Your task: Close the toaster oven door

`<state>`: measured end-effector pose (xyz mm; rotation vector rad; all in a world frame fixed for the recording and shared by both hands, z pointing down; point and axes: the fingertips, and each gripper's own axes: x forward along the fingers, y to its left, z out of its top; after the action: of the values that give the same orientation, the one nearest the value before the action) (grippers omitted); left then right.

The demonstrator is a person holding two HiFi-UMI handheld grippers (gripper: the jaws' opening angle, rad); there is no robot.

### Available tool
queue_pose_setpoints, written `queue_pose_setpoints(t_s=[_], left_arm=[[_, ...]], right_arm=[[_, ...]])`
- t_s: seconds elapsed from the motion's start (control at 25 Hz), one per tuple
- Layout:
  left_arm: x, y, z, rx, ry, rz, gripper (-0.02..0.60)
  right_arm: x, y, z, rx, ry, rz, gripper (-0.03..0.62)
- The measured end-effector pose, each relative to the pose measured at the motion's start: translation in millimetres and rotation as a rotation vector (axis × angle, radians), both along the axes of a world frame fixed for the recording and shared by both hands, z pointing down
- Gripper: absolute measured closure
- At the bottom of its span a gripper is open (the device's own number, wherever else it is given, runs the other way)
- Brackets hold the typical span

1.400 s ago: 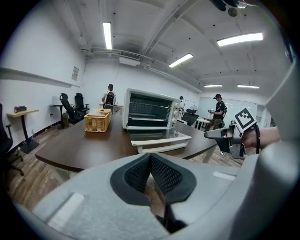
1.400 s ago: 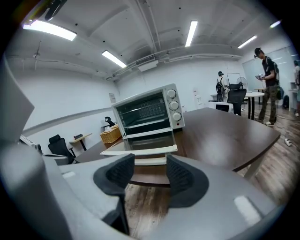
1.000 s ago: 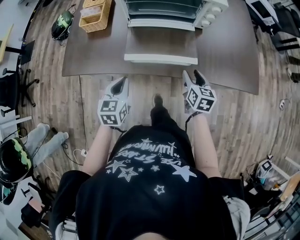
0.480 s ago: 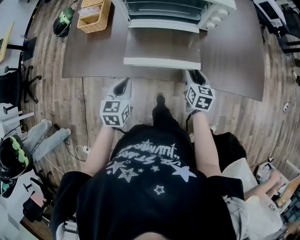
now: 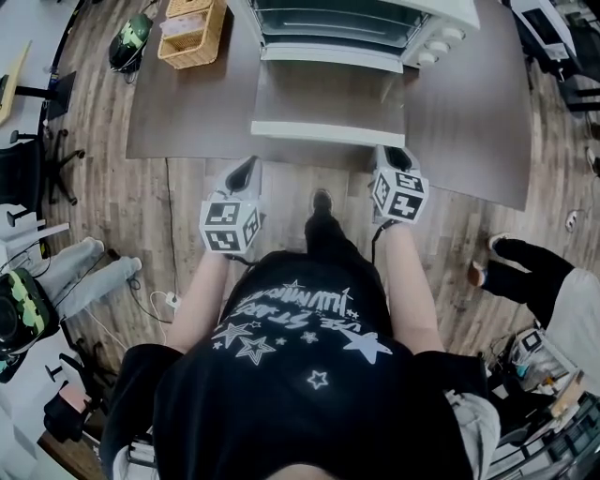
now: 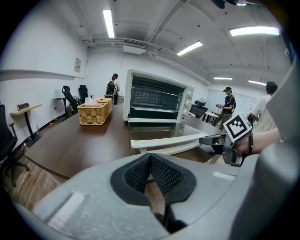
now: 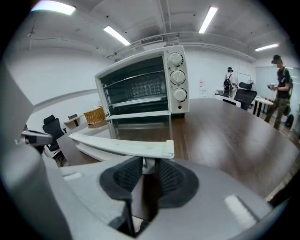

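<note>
The white toaster oven (image 5: 352, 19) stands at the back of the brown table (image 5: 187, 112), its glass door (image 5: 328, 94) folded down flat towards me. The door's white handle (image 5: 323, 134) runs along the near table edge. My right gripper (image 5: 394, 155) is at the handle's right end (image 7: 159, 150). Its jaws are closing with the handle's short post (image 7: 148, 165) between the pads, and I see no firm press. My left gripper (image 5: 248, 166) hangs below the handle's left end (image 6: 140, 144), apart from it, pads (image 6: 161, 173) together on nothing.
A wicker basket (image 5: 192, 28) sits at the table's back left, a dark helmet (image 5: 127, 47) on the floor beyond it. A bystander's legs (image 5: 525, 267) are on the wooden floor at right. Office chairs and people stand further off.
Both grippers have moved forward to the table edge. The right gripper's jaws have narrowed around the handle's right end. A bystander has walked in at the right.
</note>
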<state>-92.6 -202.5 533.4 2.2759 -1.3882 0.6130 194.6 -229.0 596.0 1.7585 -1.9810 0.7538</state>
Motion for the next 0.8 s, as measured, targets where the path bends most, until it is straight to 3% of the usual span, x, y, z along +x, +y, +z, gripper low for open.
queue_pose_setpoints(t_s=[0.8], left_arm=[[-4,-17,-21,0.055,0.01,-0.015,0.571]], right_arm=[[3,-3,-45,0.017,-0.046,0.036,0.511]])
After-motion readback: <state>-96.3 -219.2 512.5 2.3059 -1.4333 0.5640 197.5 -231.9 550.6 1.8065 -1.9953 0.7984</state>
